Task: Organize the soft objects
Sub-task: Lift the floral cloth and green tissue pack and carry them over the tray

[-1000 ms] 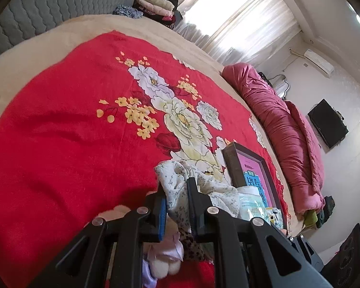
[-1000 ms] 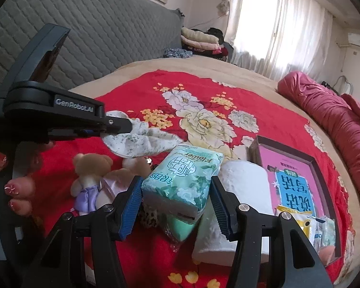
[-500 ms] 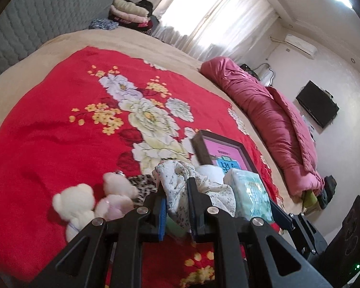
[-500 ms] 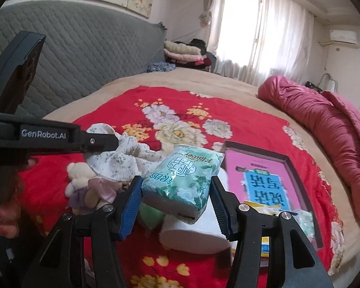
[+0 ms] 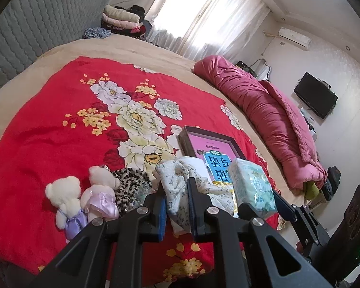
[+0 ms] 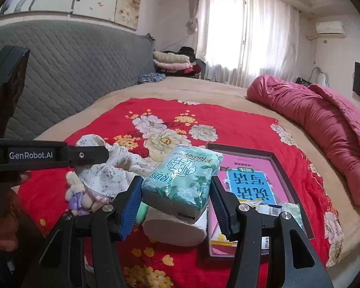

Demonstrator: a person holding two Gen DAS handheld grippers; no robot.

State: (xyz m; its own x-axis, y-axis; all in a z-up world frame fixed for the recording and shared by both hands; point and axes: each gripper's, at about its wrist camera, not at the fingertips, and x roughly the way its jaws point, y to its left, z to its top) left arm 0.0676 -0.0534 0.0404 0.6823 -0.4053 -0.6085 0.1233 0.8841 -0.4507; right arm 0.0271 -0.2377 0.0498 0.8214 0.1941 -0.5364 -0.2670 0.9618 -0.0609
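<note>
Both grippers hang above the red flowered blanket point(image 5: 48, 144) on the bed. The left gripper point(image 5: 177, 192) has its fingers clamped tight on a pale floral cloth point(image 5: 180, 187), lifted clear of the bedding. The right gripper point(image 6: 177, 192) grips a green tissue pack point(image 6: 182, 177) between its fingers. Two small teddy bears point(image 5: 84, 199) sit on the blanket beside a leopard-print piece point(image 5: 129, 182), near a dark tray point(image 6: 283, 175) with a pink book

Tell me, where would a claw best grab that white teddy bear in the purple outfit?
Probably around the body of the white teddy bear, coming from above: it lies on the red blanket with open space to its left, its pink-dressed twin pressed against its right.
</note>
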